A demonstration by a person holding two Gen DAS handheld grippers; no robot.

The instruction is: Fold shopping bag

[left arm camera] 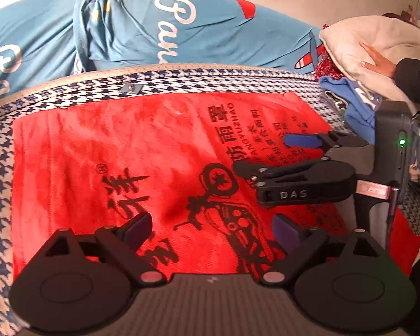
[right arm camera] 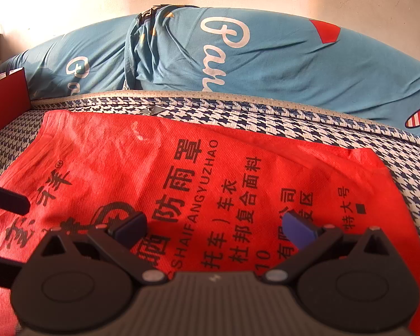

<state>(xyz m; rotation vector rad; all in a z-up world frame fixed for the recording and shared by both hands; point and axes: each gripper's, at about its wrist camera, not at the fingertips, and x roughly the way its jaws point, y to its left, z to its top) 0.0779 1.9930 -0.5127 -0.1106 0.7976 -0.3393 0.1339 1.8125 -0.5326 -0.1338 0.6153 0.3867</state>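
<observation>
Your left gripper (left arm camera: 210, 229) spread wide over the flat red bag (left arm camera: 126, 154), your right gripper (right arm camera: 214, 226) also released, blue pillow (right arm camera: 266, 64) at 12 o'clock.

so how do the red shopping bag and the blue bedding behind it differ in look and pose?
The red shopping bag lies flat and spread out on the houndstooth mat; the blue bedding is bunched and creased along the wall. The bag carries black printed characters; the bedding has white script lettering. Both are soft fabric, and neither gripper touches the bedding.
</observation>
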